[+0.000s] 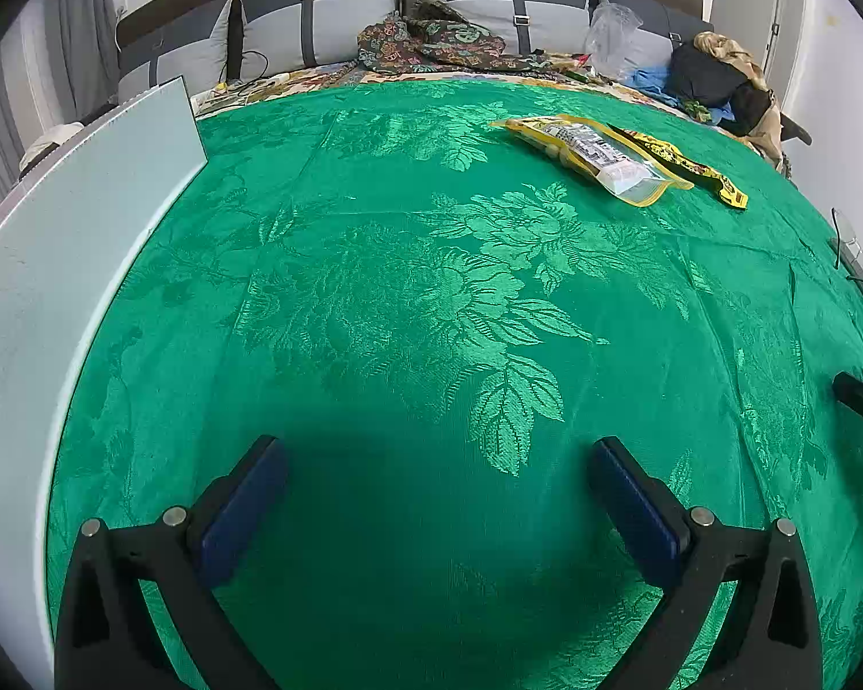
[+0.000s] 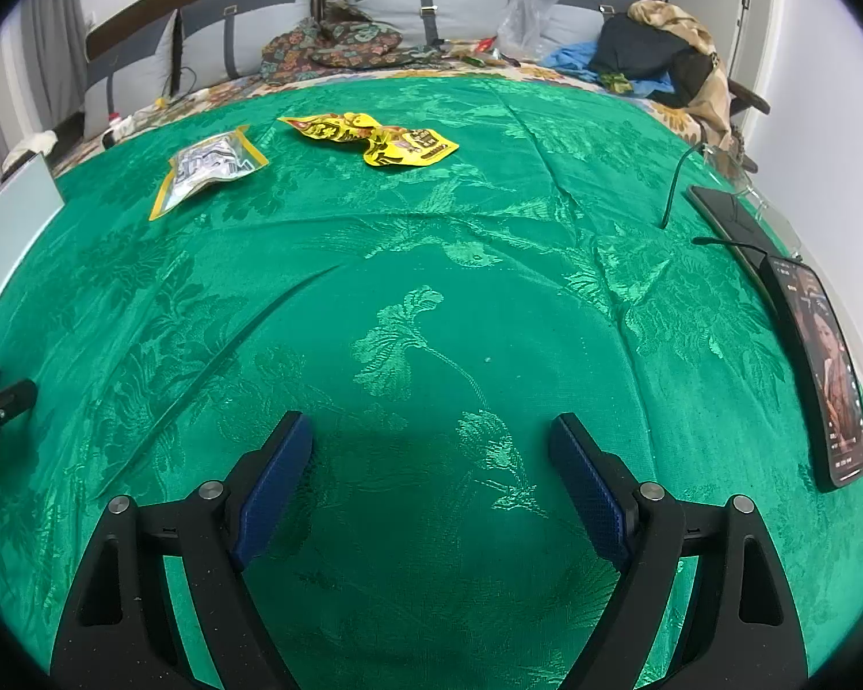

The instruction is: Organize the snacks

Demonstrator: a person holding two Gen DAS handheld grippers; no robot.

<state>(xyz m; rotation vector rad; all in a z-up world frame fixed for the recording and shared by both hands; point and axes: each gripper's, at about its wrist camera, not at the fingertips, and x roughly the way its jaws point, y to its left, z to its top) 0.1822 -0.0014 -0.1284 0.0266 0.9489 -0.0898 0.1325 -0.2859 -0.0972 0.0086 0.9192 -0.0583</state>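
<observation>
Two snack packets lie on the green patterned cloth (image 1: pixel 431 299) toward its far side. One is a clear pouch with yellow edges (image 1: pixel 592 155) (image 2: pixel 210 169). Beside it lies a crumpled yellow packet (image 1: pixel 690 169) (image 2: pixel 374 138). My left gripper (image 1: pixel 437 454) hovers open over bare cloth near the front, with nothing between its blue pads. My right gripper (image 2: pixel 428 431) is also open and empty, low over the cloth (image 2: pixel 431 299) and well short of both packets. Each gripper's tip shows at the edge of the other's view.
A pale flat board (image 1: pixel 86 241) lines the left edge. At the right edge lie a lit phone (image 2: pixel 828 379), a dark slim device (image 2: pixel 730 218) and a cable (image 2: pixel 676 184). Pillows, clothes and a plastic bag (image 1: pixel 610 34) are piled at the headboard.
</observation>
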